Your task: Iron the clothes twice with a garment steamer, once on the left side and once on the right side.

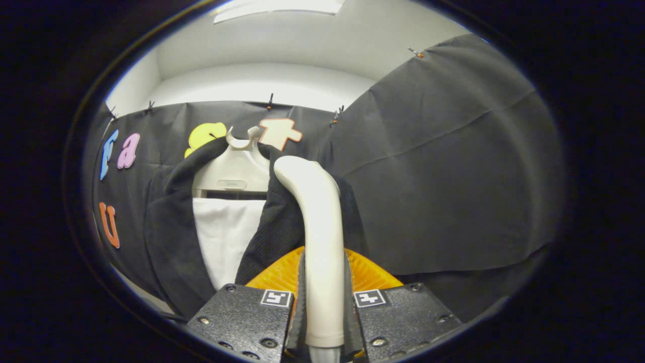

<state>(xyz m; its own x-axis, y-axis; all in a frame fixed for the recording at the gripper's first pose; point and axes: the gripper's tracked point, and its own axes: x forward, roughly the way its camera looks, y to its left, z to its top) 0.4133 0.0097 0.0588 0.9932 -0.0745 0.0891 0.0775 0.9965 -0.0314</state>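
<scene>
The garment steamer, a pale cream handle that curves over to the left at its top, is held upright between the two fingers of the gripper, and both fingers are pressed against the handle's sides, so the jaws are closed narrowly on it. The rounded head of the steamer is seen at about the 11 o'clock direction from the grip point, lying against or just in front of the dark jacket; contact cannot be confirmed. An orange ribbed piece, fan-shaped, is seen directly behind the fingers on both sides of the handle; what it belongs to cannot be told. The jacket is hung open on a pale hanger, which lies at roughly 10 o'clock from the steamer's head, and its right lapel is partly covered by the handle. A white shirt front is exposed between the two lapels, at 9 o'clock from the handle's middle. Behind the clothes, black cloth is clipped up as the booth's wall, reaching from 9 o'clock round to 3 o'clock. Above it, at 12 o'clock, a white wall and ceiling are seen.
</scene>
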